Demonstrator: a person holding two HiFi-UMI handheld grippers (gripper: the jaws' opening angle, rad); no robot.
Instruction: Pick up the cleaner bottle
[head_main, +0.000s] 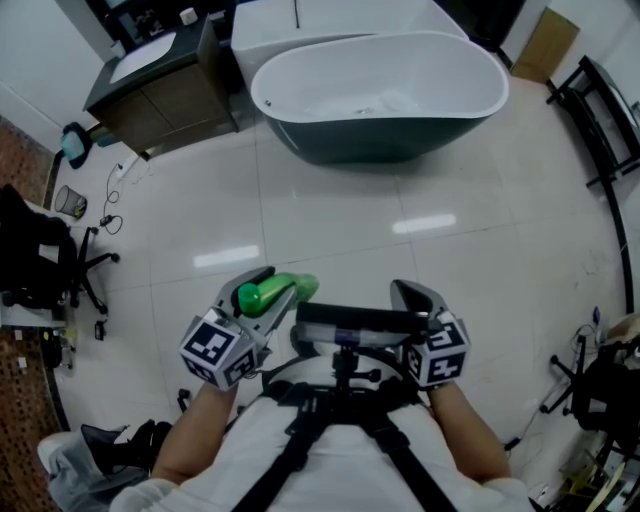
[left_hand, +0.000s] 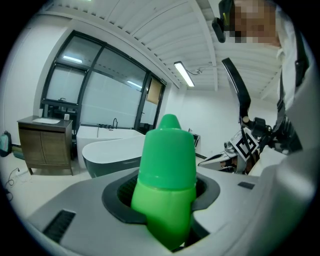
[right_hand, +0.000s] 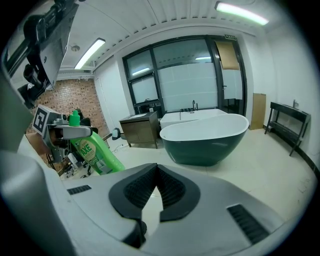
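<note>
The cleaner bottle (head_main: 288, 290) is bright green with a green cap. It is held off the floor in front of my body, and my left gripper (head_main: 262, 295) is shut on it. In the left gripper view the cap and neck (left_hand: 167, 175) fill the space between the dark pads (left_hand: 117, 195), which press on both sides. From the right gripper view the bottle (right_hand: 95, 150) leans, its labelled body hanging below the left jaw. My right gripper (head_main: 410, 296) hovers to the right of the bottle, apart from it. Its pads (right_hand: 172, 192) meet at the tip with nothing between them.
A dark green, white-lined bathtub (head_main: 380, 100) stands ahead on the pale tiled floor. A wooden vanity cabinet (head_main: 160, 90) is to its left. A black rack (head_main: 610, 130) lines the right wall. An office chair (head_main: 40, 260) and cables lie at the left.
</note>
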